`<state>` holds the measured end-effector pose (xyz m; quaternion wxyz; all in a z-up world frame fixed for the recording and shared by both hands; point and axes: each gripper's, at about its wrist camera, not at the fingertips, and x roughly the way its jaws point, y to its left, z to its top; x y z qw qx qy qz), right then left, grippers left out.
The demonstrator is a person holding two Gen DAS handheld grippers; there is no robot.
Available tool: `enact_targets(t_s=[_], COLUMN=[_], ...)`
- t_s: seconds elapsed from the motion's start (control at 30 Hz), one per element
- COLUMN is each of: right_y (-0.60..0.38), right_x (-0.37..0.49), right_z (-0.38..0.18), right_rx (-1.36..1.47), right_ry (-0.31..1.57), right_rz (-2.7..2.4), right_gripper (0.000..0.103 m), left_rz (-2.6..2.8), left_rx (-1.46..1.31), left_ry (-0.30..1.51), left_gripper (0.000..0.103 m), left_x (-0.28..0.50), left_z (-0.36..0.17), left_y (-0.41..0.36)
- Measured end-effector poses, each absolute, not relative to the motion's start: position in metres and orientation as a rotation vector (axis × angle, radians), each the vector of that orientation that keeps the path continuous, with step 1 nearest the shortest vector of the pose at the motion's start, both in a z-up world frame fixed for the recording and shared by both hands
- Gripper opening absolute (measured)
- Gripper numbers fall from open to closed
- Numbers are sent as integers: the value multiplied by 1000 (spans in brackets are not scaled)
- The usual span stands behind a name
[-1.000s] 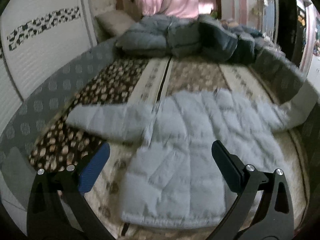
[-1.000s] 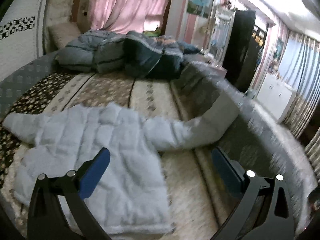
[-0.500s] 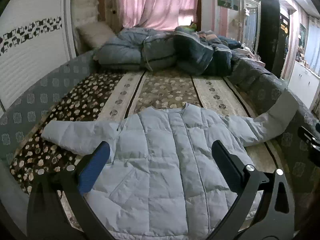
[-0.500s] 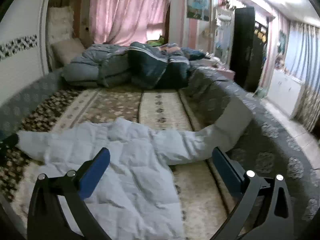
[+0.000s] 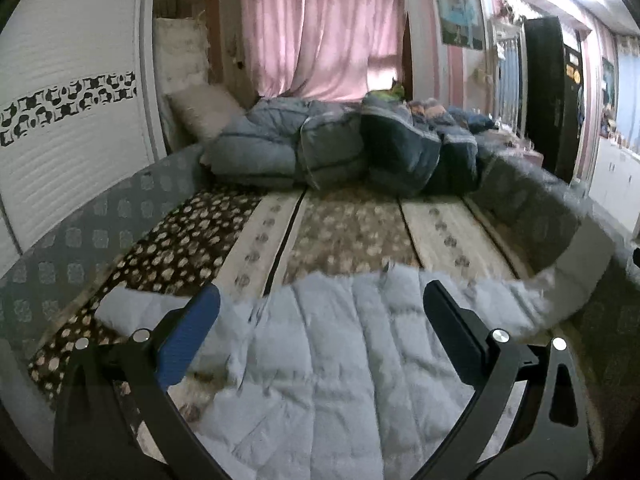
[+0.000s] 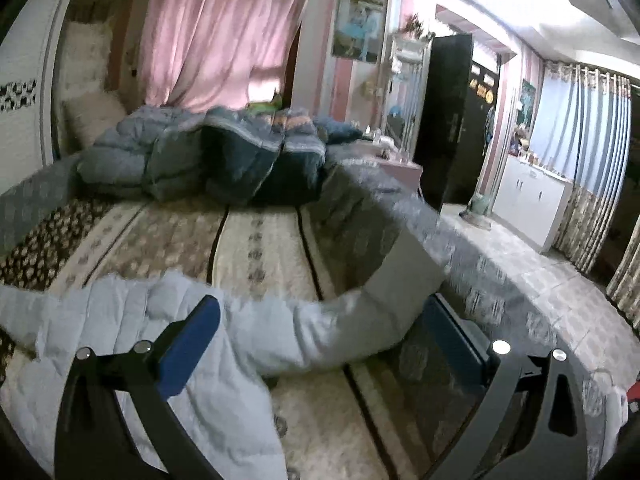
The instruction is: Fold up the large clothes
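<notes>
Both the left gripper (image 5: 320, 320) and right gripper (image 6: 320, 320) are hovering with jaws spread, holding nothing. The pale blue quilted puffer jacket (image 5: 340, 360) is lying flat on the near bed (image 5: 352, 232); only the right view is showing its sleeve (image 6: 360, 320) draping toward the bed's right edge. Folded duvets (image 5: 332, 152) are sitting far back.

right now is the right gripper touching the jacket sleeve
Cannot tell. In the right wrist view the right gripper frames the jacket sleeve with its jaws wide open, but blur hides any gap or contact.

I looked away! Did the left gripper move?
Yes. The left gripper came down closer over the jacket; the far quilts now sit higher in view.
</notes>
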<state>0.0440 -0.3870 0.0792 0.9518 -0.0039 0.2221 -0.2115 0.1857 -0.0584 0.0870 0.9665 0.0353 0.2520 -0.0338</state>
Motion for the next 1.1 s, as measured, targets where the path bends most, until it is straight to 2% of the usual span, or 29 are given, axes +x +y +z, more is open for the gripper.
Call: enact_targets(t_s=[0.13,0.3,0.63,0.7,0.77,0.8,0.93,1.03,1.1], right_y=[-411,-453,-554,-575,-590,-597,-603,-592,-598], right_x=[64,94,148,161,171,175,187,193,195], right_z=[82,27,-91,-114,-133,-142,-146,-131,-123], right_rx=[16,129,160,155,151,147,72,-42,-21], right_ry=[399,469,608,644,668,677,620,531,489], right_rz=[-421,-333,-504,-547,-589,-611,-642,-717,-732], right_gripper=[102,102,101,98,81,80,78,80,80], left_rz=[-42,-21,8,13,7,3,-37,-50,-54], left_rx=[62,102,72,71,78,87,114,126,135], left_ry=[510,630,773,791,799,801,812,817,820], left_gripper=[100,100,100,100,100,100,100,100,100], left_x=[211,244,314,320,324,325,329,329,330], left_z=[84,27,-64,-77,-86,-88,-95,-100,-103], left_y=[-63,-67,-50,-52,-57,-60,-75,-84,-89])
